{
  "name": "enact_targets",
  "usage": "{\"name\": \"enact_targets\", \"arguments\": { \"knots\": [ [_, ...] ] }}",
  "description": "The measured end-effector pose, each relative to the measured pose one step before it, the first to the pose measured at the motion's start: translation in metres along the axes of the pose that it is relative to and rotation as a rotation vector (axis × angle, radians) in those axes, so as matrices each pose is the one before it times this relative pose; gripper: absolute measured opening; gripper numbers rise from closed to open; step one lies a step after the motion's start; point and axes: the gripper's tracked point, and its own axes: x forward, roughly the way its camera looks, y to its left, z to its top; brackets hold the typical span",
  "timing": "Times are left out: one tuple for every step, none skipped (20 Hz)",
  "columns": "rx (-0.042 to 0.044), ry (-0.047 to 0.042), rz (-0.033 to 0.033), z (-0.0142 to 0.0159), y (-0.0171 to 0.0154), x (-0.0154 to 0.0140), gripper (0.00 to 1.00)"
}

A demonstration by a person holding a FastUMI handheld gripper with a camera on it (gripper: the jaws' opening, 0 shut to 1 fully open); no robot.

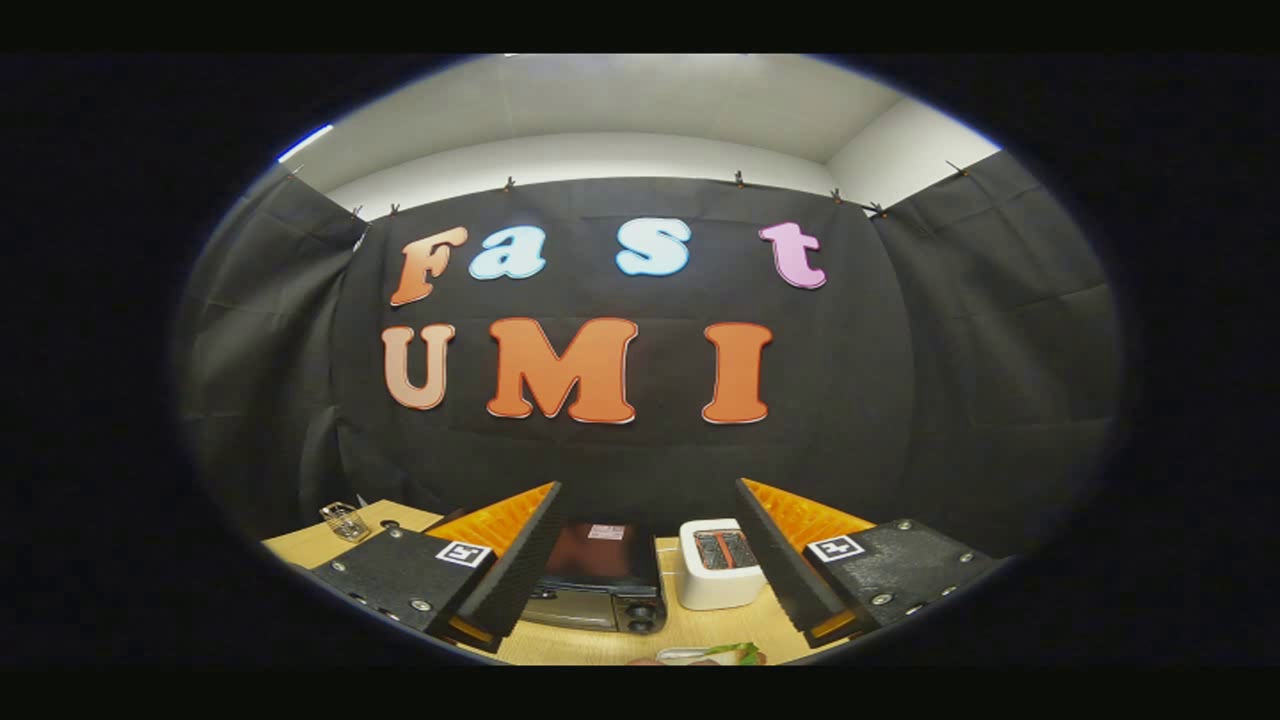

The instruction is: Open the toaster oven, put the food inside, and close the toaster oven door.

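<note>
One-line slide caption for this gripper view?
Open gripper held above the wooden table, fingers framing the closed toaster oven and white toaster, food nearest the camera.

Toaster oven dark, door closed, on table. Food nearer, partly visible.

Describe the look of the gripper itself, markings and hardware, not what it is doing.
The gripper has two broad wedge-shaped fingers with ridged inner faces. Each sits on a flat dark plate fixed with round silver screws. Each plate carries a small square black-and-white marker tag near the finger's base.
</note>
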Motion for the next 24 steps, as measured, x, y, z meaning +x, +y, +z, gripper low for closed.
{"name": "enact_targets", "arguments": {
  "knots": [
    [0.00346,0.00857,-0.00285,-0.00229,-0.00035,0.00089,0.99],
    [0.00336,0.00830,-0.00254,-0.00260,0.00014,0.00082,0.99],
    [0.00255,0.00825,-0.00109,-0.00199,0.00012,0.00085,0.99],
    [0.00142,0.00772,-0.00092,-0.00339,0.00061,0.00164,0.99],
    [0.00073,0.00685,0.00016,-0.00202,0.00087,0.00038,0.99],
    [0.00004,0.00623,0.00004,-0.00204,0.00277,0.00215,0.99],
    [0.00136,0.00564,0.00028,-0.00277,0.00111,0.00198,0.99],
    [0.00249,0.00715,-0.00064,-0.00330,0.00136,0.00074,0.99],
    [0.00418,0.00902,0.00135,-0.00419,0.00195,0.00223,0.99],
    [0.00646,0.01455,0.00312,-0.00574,0.00399,0.00011,0.99],
    [0.00794,0.01712,0.00485,-0.00660,0.00500,0.00296,0.99],
    [0.00718,0.01589,0.00843,-0.00652,0.00478,0.00259,0.99],
    [0.00356,0.01674,0.00702,-0.00694,0.00571,0.00302,0.99],
    [-0.00047,0.01684,0.00776,-0.00730,0.00694,0.00286,0.99],
    [-0.00567,0.01637,0.00841,-0.00757,0.00732,0.00283,0.99],
    [-0.00598,0.01557,0.01122,-0.00757,0.00710,0.00387,0.99],
    [-0.00477,0.01507,0.01586,-0.00692,0.01010,0.00445,0.99],
    [-0.00317,0.01344,0.01695,-0.00726,0.00932,0.00442,0.99],
    [-0.00292,0.01646,0.01368,-0.00726,0.00951,0.00595,0.99],
    [-0.00117,0.01890,0.00935,-0.00886,0.00787,0.00628,0.99],
    [-0.00283,0.01597,0.00367,-0.00742,0.00662,0.00574,0.99],
    [-0.00378,0.01589,0.00899,-0.00815,0.00814,0.00683,0.99],
    [-0.00541,0.02395,0.01093,-0.00987,0.00775,0.00667,0.99],
    [-0.00593,0.02668,0.01137,-0.01065,0.00733,0.00650,0.99]
  ]
}}
